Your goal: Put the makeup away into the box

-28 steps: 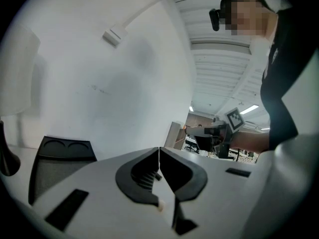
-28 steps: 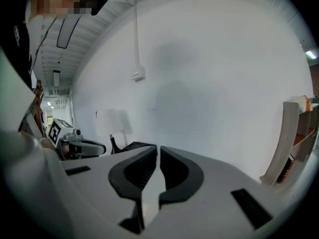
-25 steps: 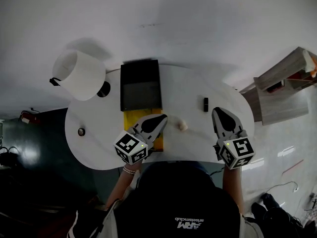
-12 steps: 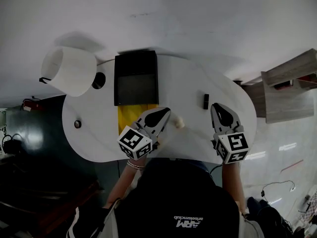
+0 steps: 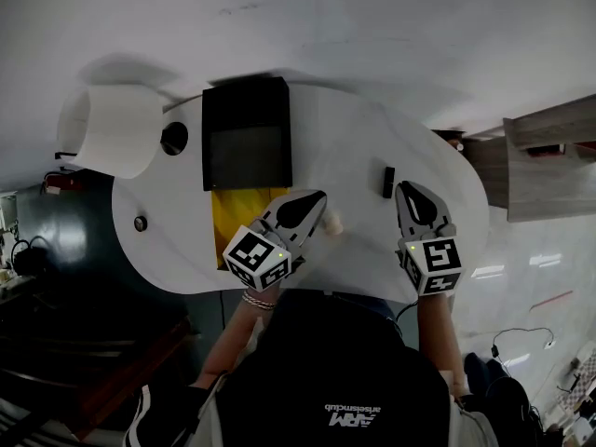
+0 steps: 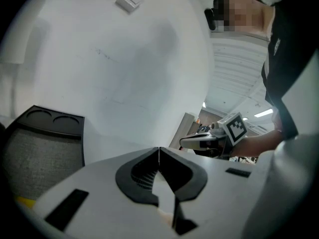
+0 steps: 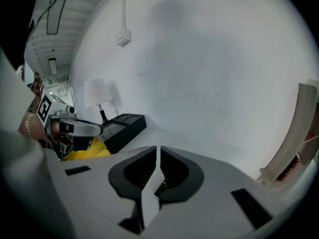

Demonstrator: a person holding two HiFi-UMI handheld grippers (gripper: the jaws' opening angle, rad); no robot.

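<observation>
Head view: right gripper [image 5: 407, 188] closed, empty, black makeup tube [image 5: 388, 182] just beside tip; left gripper [image 5: 320, 196] closed, beige item [image 5: 332, 224] beside

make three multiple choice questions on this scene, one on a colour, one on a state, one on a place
1. What colour is the sheet next to the box?
A red
B yellow
C green
2. How do the left gripper jaws stand?
A shut, empty
B wide open
C shut on the box
3. Where is the black stick?
A in the box
B on the table by the right gripper
C in the left gripper

Answers: B, the head view shows it yellow; A, the left gripper view shows the jaws touching with nothing between; B, it lies on the white top beside that gripper's tip.
</observation>
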